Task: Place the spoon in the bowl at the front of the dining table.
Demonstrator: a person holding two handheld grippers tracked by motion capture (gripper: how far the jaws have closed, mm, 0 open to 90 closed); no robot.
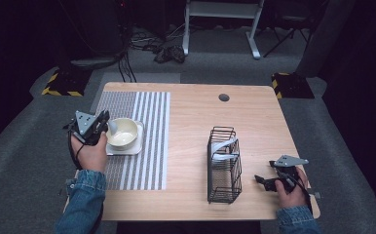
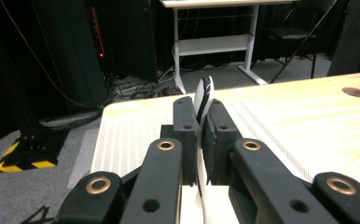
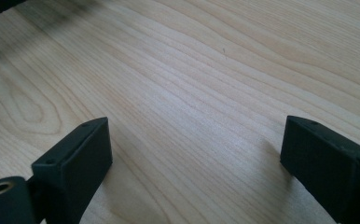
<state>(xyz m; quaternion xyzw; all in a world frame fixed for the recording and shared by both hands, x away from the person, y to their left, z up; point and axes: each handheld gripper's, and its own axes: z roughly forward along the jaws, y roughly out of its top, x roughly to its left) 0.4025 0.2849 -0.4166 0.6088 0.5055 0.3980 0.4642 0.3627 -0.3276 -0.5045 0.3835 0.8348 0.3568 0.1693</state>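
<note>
Over the bowl (image 1: 122, 132) at the left, your left gripper (image 2: 201, 122) clenched a spoon (image 2: 204, 94); lowering and releasing it seemed next, right gripper (image 3: 194, 154) idle, jaws apart.

Dark room, walls lost in black past the table (image 1: 254, 112) edge. Grey carpet (image 1: 25, 146) all round, lit brightest close to the wooden top. Far beyond the tools, a white desk frame (image 1: 222, 24) on two legs, with a tangle of cables (image 1: 169, 52) on the floor beside its left foot. Black-and-yellow striped blocks (image 1: 59, 83) off both far corners of the table — one left, one right (image 1: 288, 84). Dark chair legs (image 1: 293, 34) at the back right. Tall black cabinet (image 2: 117, 37) ahead of the left tool, a small red light (image 2: 103, 54) glowing on it — more cables (image 2: 136, 86) trailing at its base.
</note>
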